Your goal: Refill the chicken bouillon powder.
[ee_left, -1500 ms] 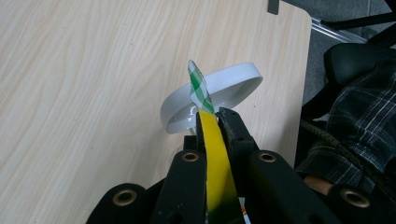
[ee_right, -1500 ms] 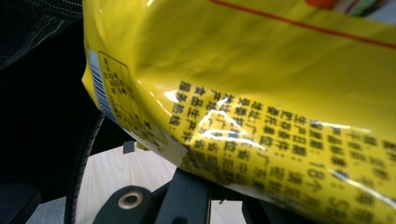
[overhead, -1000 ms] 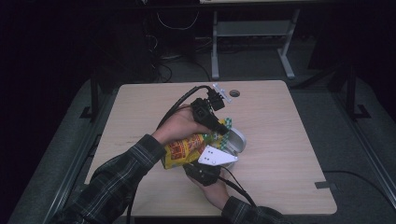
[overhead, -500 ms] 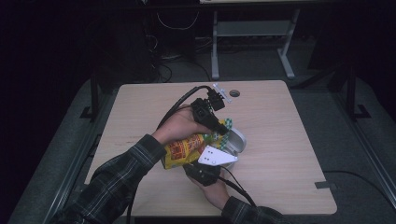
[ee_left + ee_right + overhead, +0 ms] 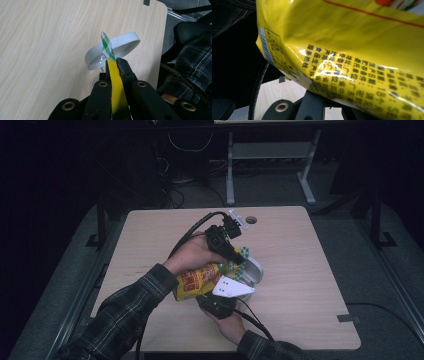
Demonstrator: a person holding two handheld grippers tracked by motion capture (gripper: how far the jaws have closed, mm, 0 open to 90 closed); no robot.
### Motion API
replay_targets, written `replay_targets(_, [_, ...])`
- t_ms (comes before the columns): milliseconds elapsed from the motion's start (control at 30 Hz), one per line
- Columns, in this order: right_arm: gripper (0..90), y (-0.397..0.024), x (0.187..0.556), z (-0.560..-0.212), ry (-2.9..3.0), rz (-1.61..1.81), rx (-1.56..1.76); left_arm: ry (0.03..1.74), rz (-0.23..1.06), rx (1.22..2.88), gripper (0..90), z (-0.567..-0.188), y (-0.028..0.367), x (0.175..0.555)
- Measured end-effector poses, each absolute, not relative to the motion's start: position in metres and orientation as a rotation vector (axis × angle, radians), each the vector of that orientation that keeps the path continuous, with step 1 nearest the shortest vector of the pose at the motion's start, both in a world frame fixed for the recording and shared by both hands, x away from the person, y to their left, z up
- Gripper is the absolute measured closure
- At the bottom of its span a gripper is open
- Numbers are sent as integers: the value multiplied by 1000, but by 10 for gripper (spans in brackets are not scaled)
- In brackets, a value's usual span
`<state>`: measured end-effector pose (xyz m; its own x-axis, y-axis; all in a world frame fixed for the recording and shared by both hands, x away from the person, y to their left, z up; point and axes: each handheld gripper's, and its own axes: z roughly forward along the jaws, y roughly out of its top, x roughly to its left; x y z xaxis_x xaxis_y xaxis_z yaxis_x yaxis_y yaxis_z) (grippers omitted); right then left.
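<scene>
Right gripper view: bag's (image 5: 352,47) barcode.

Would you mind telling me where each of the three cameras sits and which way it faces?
High view: above the person's side, looking forward and down on the table; both forearms, left gripper, right gripper.
Left gripper view: on the left gripper, looking down at the white bowl; fingers clamp the yellow bag.
Right gripper view: on the right gripper, close under the bag.
Shared: all three show the bag.

High view looks down over the table (image 5: 310,270); both claw views sit close, sharing the yellow packet (image 5: 197,280)
</scene>
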<state>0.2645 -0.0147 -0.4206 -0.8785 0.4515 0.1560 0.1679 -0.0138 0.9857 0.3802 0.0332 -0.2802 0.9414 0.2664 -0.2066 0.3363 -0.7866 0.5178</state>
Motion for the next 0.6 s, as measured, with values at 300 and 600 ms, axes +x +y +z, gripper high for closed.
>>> replay_targets(300, [899,-15,265,-420,2045,1998,660,428,-163,2526,888,-280,32,380])
replay_targets(600, [899,-15,265,-420,2042,2004,666,423,-163,2534,888,-280,31,381])
